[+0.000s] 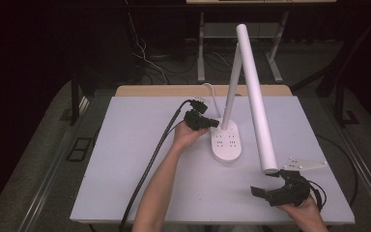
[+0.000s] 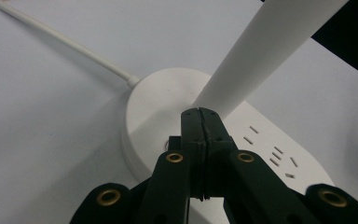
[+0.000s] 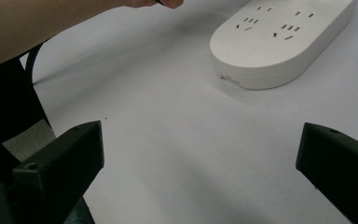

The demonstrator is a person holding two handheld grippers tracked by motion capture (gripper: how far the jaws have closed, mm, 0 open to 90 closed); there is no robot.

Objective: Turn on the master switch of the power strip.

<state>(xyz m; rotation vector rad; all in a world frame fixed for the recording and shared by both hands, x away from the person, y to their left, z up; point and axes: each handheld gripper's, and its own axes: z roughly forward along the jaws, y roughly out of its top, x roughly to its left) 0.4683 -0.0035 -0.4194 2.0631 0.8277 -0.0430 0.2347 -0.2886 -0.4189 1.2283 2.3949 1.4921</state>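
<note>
L tool (image 1: 211, 123) closed, R tool (image 1: 270, 186) open.

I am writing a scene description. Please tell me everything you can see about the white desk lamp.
The white desk lamp looks like matte plastic. Its oval base lies flat on the table and carries socket slots on top. A slim stem rises from the base, tilted, and a long tube-shaped head slopes down to the right. A white cord leaves the base's rear. The left gripper, shut, has its tips over the base beside the stem.

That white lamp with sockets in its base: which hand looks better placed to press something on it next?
The left. Its claw, shut with nothing between, sits right over the lamp base beside the stem. The right claw rests open near the table's front edge, well away from the base.
</note>
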